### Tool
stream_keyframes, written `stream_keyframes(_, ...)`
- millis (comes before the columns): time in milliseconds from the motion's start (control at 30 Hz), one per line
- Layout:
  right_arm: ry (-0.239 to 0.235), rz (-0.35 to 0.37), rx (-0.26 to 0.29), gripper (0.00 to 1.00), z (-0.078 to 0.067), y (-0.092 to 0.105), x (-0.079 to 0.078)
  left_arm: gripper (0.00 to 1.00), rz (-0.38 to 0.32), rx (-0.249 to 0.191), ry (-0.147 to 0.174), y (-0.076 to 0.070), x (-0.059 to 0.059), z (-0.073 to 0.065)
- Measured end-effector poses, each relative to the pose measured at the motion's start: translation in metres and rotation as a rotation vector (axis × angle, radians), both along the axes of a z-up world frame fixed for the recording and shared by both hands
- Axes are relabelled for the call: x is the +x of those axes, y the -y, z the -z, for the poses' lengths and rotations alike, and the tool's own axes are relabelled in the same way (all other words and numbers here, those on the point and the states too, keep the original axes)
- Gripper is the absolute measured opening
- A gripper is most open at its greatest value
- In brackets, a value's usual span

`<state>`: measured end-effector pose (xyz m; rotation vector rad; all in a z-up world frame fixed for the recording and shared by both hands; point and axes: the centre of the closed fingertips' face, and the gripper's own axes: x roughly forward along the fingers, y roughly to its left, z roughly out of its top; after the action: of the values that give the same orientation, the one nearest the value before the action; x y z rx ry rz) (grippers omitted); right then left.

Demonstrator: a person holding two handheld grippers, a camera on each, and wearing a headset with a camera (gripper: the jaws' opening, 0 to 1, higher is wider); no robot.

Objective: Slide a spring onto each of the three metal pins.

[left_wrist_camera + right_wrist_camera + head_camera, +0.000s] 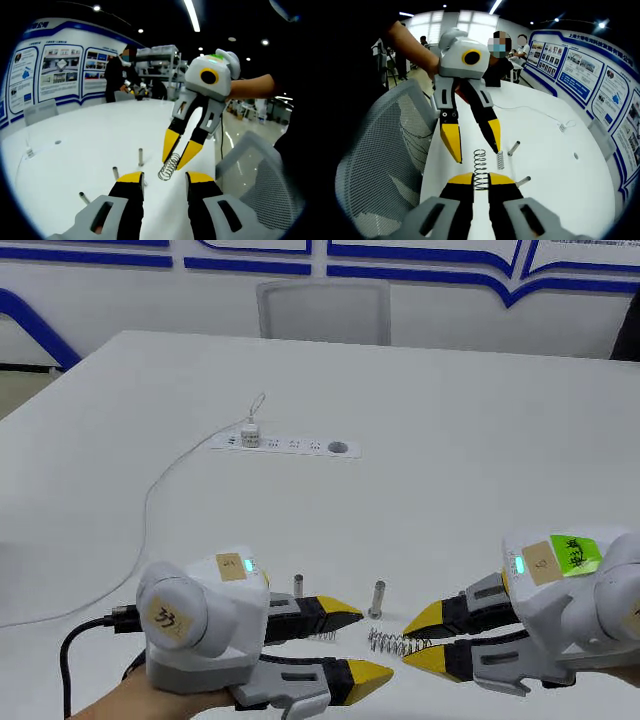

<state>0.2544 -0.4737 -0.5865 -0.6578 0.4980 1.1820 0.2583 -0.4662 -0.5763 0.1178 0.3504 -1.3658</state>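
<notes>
At the near edge of the white table [450,500], between the two grippers: a spring [385,642], pinched by one end in the right gripper [404,645], jaws closed on it, rest of the coil sticking out free toward the left gripper [372,644]. Held by the end prob. to leave the far end open for a pin top, w/o jaw tips in the way. Free end touching the table or not: can't tell.

Just beyond the spring, upright and bare, the nearest pin [378,598]. Farther left, a second pin [298,585], also bare. In the left gripper view, a third pin [84,198] roughly in line w/ those two, bare too (so none of the three done yet, by my read).

Left gripper's jaws spread apart, nothing between them, tips facing the coil. Likely placed there to steady or guide the free end, prone to wobble when held at one end only. By its upper jaw tip, flat on the table, a second spring [321,636], smaller-looking, untouched. Farther back, well apart from the work, a power strip [290,444].

Next move, as a guess: tilt the coil upright over the nearest pin, line up bore and tip, lower slowly. Risk of buckling or popping out if squeezed too hard.
</notes>
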Motion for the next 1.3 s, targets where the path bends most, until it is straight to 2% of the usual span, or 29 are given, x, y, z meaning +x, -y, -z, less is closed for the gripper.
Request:
stream_keyframes(167, 0.001, -0.017, 0.001, 0.11, 0.000, -0.004, -0.002, 0.32, 0.050, 0.044, 0.027, 0.004, -0.006, 0.004)
stream_keyframes(233, 0.003, -0.027, -0.002, 0.11, 0.000, -0.005, -0.003, 0.30, 0.053, 0.041, 0.009, 0.006, -0.007, 0.002)
stream_keyframes(300, 0.009, -0.035, -0.006, 0.11, -0.001, -0.006, -0.004, 0.29, 0.064, 0.029, 0.008, 0.009, -0.008, -0.001)
stream_keyframes(600, 0.019, -0.044, -0.012, 0.11, -0.003, -0.004, -0.003, 0.21, 0.123, 0.067, 0.070, 0.015, -0.010, 0.000)
stream_keyframes(733, 0.023, -0.053, -0.019, 0.11, -0.003, -0.004, -0.003, 0.19, 0.134, 0.088, 0.071, 0.013, -0.009, 0.003)
stream_keyframes(833, 0.021, -0.057, -0.022, 0.11, -0.002, -0.004, -0.004, 0.14, 0.138, 0.096, 0.091, 0.013, -0.007, 0.003)
stream_keyframes(933, 0.023, -0.062, -0.025, 0.11, -0.002, -0.004, -0.005, 0.14, 0.141, 0.095, 0.076, 0.013, -0.007, 0.003)
stream_keyframes(1000, 0.029, -0.066, -0.033, 0.11, -0.002, -0.005, -0.004, 0.13, 0.144, 0.101, 0.077, 0.013, -0.007, 0.003)
stream_keyframes(1100, 0.028, -0.066, -0.036, 0.11, -0.003, -0.004, -0.004, 0.12, 0.170, 0.123, 0.137, 0.013, -0.007, 0.004)
stream_keyframes(1133, 0.020, -0.070, -0.031, 0.11, -0.003, -0.004, -0.004, 0.11, 0.181, 0.130, 0.138, 0.014, -0.011, 0.004)
stream_keyframes(1200, 0.024, -0.067, -0.029, 0.11, -0.004, -0.004, -0.004, 0.10, 0.185, 0.132, 0.159, 0.014, -0.010, 0.002)
stream_keyframes(1300, 0.025, -0.063, -0.021, 0.12, -0.005, -0.004, -0.004, 0.10, 0.192, 0.127, 0.163, 0.013, -0.010, 0.001)
